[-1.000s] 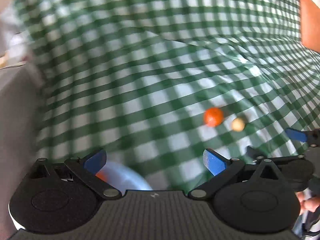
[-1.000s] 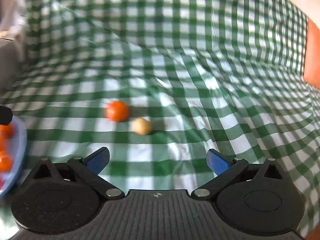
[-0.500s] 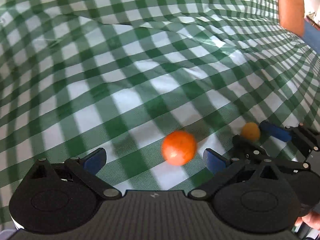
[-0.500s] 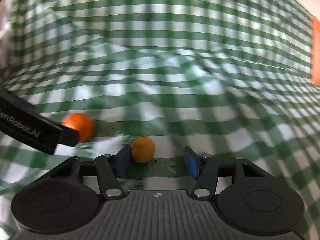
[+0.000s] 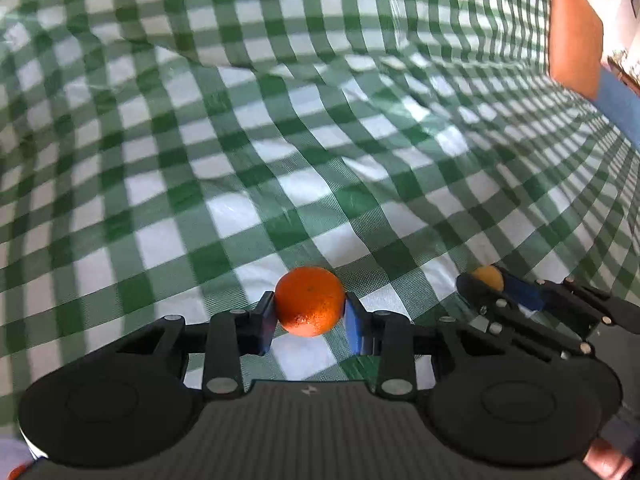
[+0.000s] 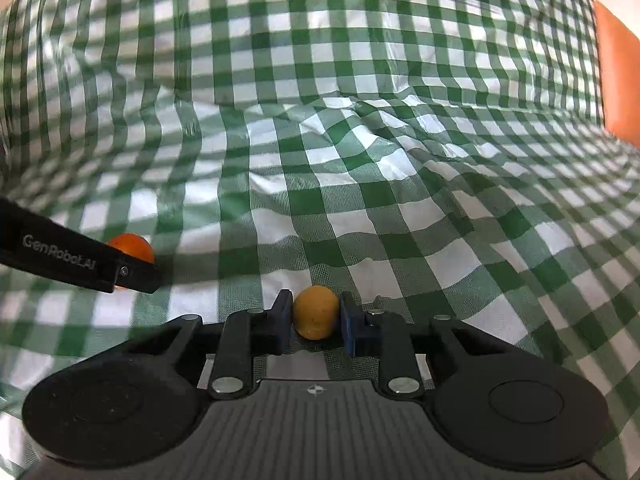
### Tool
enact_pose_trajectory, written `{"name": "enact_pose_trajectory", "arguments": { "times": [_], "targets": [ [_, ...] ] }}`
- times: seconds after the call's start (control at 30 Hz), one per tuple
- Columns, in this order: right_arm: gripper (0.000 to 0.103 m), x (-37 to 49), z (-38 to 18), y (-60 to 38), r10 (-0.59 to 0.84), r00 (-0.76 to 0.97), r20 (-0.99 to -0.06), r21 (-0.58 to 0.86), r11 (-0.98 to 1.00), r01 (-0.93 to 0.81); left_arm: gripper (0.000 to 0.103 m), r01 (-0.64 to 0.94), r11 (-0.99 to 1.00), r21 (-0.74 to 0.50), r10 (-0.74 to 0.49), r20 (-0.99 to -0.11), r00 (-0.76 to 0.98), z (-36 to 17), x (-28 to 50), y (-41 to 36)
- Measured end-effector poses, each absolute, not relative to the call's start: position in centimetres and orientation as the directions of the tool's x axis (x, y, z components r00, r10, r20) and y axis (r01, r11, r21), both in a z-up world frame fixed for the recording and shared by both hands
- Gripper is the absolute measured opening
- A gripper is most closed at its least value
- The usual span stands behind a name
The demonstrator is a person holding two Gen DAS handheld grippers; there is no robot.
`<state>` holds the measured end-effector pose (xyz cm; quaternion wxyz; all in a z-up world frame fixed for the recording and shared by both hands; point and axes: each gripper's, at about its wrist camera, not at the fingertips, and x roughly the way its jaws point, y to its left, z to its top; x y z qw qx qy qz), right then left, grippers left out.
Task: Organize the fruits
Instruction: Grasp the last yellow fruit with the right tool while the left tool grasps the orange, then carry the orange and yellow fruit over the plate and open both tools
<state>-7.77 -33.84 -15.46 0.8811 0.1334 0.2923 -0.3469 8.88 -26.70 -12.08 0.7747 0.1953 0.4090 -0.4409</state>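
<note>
Low in the centre of the left wrist view, the left gripper is clenched on the orange fruit, its blue pads pressing both sides of the fruit just above the green-checked cloth. At the lower right of that frame the right gripper grasps the small yellow fruit, which is mostly hidden between its fingers, so only the top shows. In the right wrist view the same yellow fruit sits low in the centre, pinched between the right gripper's pads, and the left gripper's black finger crosses the left edge and covers the lower part of the orange fruit. The two grippers work near each other, apart but with little room between them. Above and ahead of both, the cloth runs open and wrinkled to a raised fold in the upper half of each frame. An orange panel bounds the cloth at the upper right, with a blue strip below it cut off by the frame edge. Whether either fruit touches the cloth cannot be told.
</note>
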Motion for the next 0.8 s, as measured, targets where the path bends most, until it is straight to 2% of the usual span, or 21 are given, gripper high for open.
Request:
{"name": "enact_pose_trajectory", "arguments": {
  "times": [0.13, 0.23, 0.37, 0.5, 0.8],
  "targets": [
    [0.026, -8.5, -13.6, -33.0, -0.561, 0.588, -0.583, 0.012, 0.718, 0.696, 0.039, 0.794, 0.605, -0.063, -0.491, -0.814, 0.309, -9.2, 7.9, -22.4],
    [0.026, -9.4, -11.8, -31.2, -0.530, 0.604, -0.595, 0.024, 0.740, 0.673, 0.039, 0.758, 0.652, -0.011, -0.403, -0.852, 0.335, -7.1, 6.2, -18.6],
    [0.026, -11.5, -9.4, -26.9, -0.407, 0.648, -0.643, 0.120, 0.783, 0.611, 0.039, 0.716, 0.698, 0.011, -0.334, -0.879, 0.340, -4.9, 4.0, -12.9],
    [0.026, -13.3, -7.6, -21.2, -0.289, 0.677, -0.677, 0.157, 0.842, 0.516, 0.039, 0.675, 0.737, 0.036, -0.286, -0.889, 0.359, -3.2, 2.0, -7.6],
    [0.026, -14.2, -3.4, -10.8, -0.144, 0.739, -0.659, 0.112, 0.952, 0.285, 0.039, 0.560, 0.828, 0.032, -0.251, -0.872, 0.421, -0.6, -0.8, 2.8]
  ]
}}
